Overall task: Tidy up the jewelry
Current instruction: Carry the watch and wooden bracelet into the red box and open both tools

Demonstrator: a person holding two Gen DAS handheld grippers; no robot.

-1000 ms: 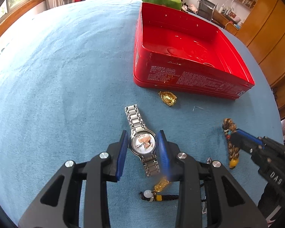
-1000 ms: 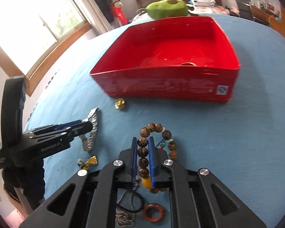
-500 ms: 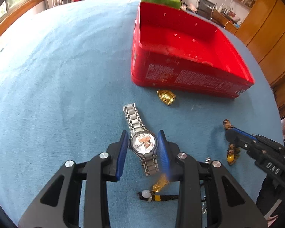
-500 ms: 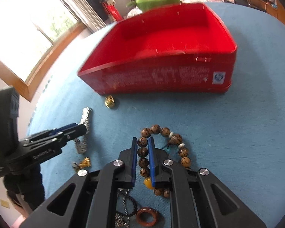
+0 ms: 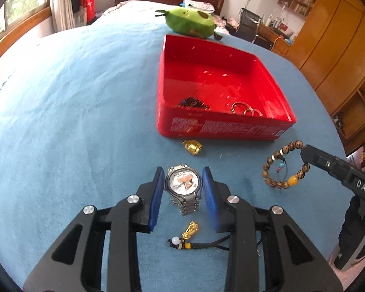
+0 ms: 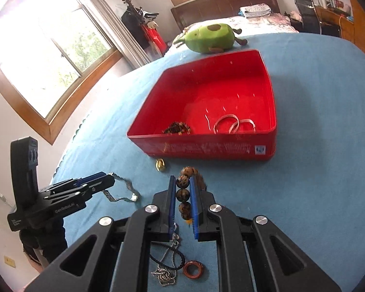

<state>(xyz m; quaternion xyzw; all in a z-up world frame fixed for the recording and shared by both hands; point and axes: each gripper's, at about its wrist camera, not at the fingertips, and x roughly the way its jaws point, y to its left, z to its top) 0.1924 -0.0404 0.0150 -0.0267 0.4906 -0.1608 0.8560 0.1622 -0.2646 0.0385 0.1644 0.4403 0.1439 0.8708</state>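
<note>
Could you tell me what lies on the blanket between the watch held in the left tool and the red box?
A small gold trinket lies there, just in front of the red box wall and beyond the watch; the blue blanket around it is bare. The left wrist view shows this best.

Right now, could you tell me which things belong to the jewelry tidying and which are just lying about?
Job: watch in left gripper; bead bracelet in right gripper; red box; gold charm; red ring.
Lying about: green plush toy.
</note>
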